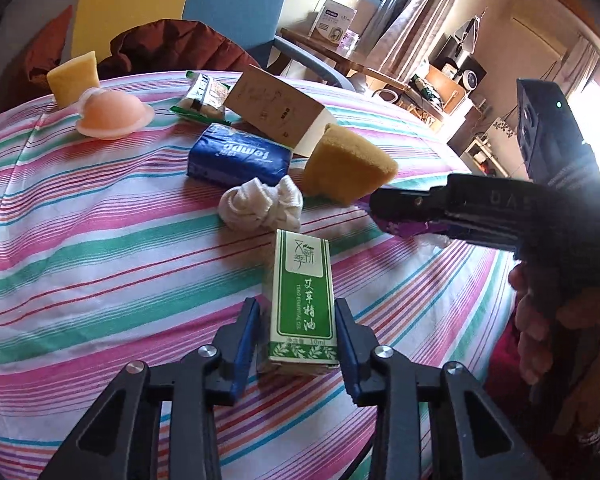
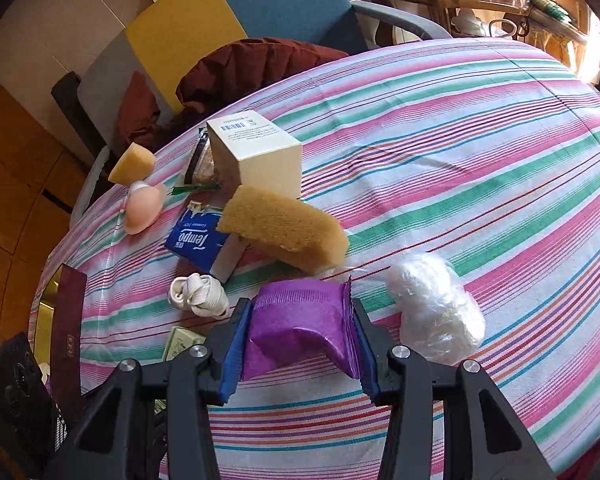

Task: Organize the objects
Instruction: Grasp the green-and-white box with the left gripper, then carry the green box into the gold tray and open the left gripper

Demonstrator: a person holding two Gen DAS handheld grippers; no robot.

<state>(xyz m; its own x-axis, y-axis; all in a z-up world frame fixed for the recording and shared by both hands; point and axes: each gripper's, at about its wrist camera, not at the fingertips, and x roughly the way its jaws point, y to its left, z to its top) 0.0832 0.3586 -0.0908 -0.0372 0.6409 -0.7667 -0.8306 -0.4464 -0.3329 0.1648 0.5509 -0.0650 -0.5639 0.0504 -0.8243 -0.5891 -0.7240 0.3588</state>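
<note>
A small green and white essential-oil box (image 1: 302,300) lies on the striped tablecloth (image 1: 100,240). My left gripper (image 1: 296,308) is shut on the box, a blue pad against each long side. In the right wrist view, my right gripper (image 2: 300,308) is shut on a purple packet (image 2: 296,328), held just above the cloth. The left wrist view shows that gripper (image 1: 380,204) from the side, with the purple packet (image 1: 396,228) beneath it and a hand on its grip. A corner of the green box (image 2: 182,342) shows left of the right gripper.
Beyond the grippers lie a white rolled cloth (image 1: 260,204), a blue Tempo tissue pack (image 1: 238,156), a brown sponge (image 1: 346,168), a cardboard box (image 1: 276,108), a snack packet (image 1: 204,96), a peach silicone piece (image 1: 114,114) and a yellow sponge (image 1: 74,78). A plastic-wrapped white bundle (image 2: 436,312) sits right of the purple packet.
</note>
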